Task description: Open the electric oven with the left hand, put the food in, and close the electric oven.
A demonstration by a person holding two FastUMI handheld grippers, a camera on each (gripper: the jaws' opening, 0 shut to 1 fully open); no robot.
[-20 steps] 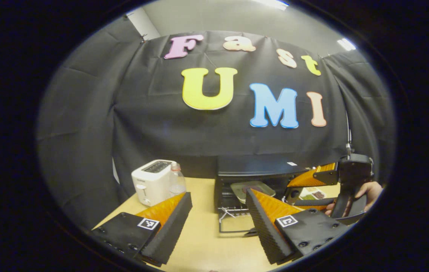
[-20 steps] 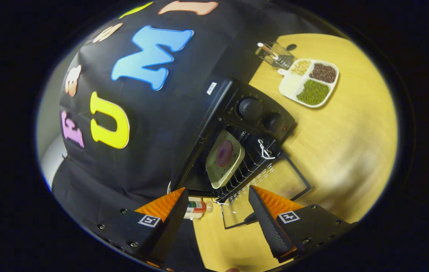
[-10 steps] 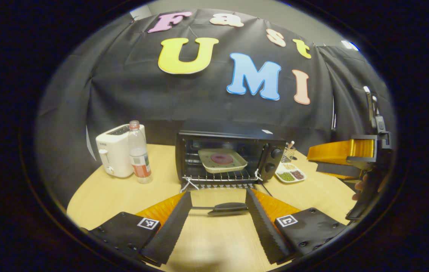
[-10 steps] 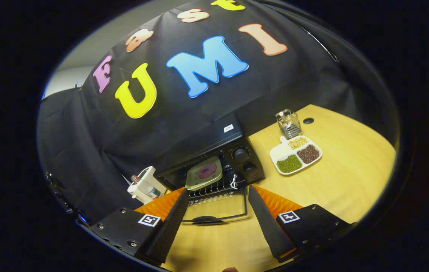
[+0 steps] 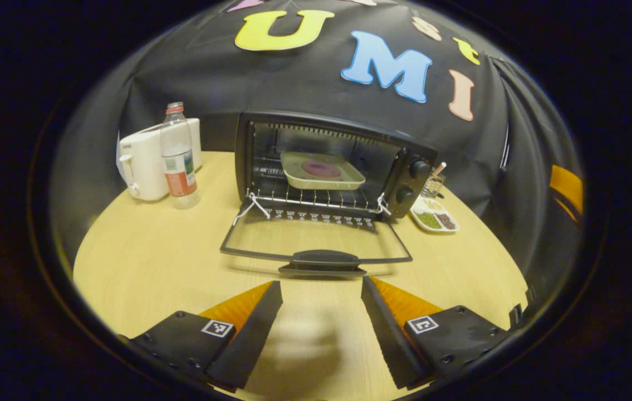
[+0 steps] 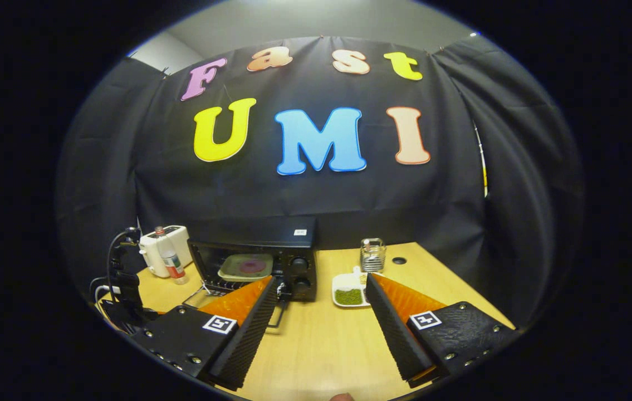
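- Pale wood makes up the table (image 5: 143,262), which runs back to the black cloth wall (image 5: 316,94) of the booth; a grey room wall shows above the cloth in the right gripper view.
- On the table's far middle stands the black electric oven (image 5: 343,139), its mouth facing the near side and its long axis running left to right along the cloth.
- Its glass door (image 5: 316,239) lies folded down flat onto the table toward the near side, hinge edge at the oven, handle (image 5: 321,259) at the near edge.
- Inside, on the wire rack (image 5: 316,199), sits a pale square plate (image 5: 343,179) with a round pink piece of food (image 5: 321,168) in its middle.
- Left of the oven stand a white toaster (image 5: 140,164) and, just in front of it, a clear bottle (image 5: 178,161) with a red cap, upright.
- Right of the oven lie a divided tray of beans (image 5: 435,218) and a small wire holder (image 5: 432,186) behind it.
- The left gripper (image 5: 321,292) hangs just near of the door handle, fingers spread wide, holding nothing.
- The right gripper (image 6: 321,289) is farther back and to the right, fingers likewise spread and empty.
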